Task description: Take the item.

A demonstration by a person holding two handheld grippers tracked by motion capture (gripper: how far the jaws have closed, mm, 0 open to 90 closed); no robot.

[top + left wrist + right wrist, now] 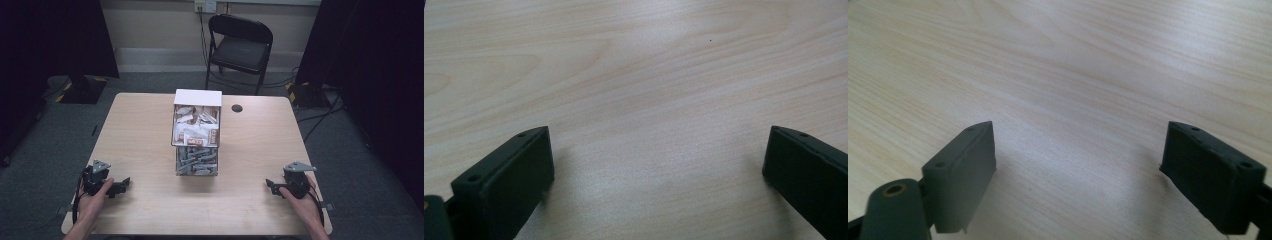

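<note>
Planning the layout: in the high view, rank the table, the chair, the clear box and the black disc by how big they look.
1. Table
2. Chair, though it sits farther back, so it looks smaller than it is
3. Box
4. Disc

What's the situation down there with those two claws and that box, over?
Left claw open, empty, low over the light wooden table. Right claw likewise. Clear two-tier box of packets mid-table, untouched. Nothing between.

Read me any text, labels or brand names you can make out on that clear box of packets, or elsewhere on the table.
Packets in the clear box: red-brown printed labels, too small and blurred to read.
Box's white top flap: blank.
Table: no writing; the dark round spot carries no legible mark.
Both gripper views: bare wood grain, no text.
Nothing can be quoted.
</note>
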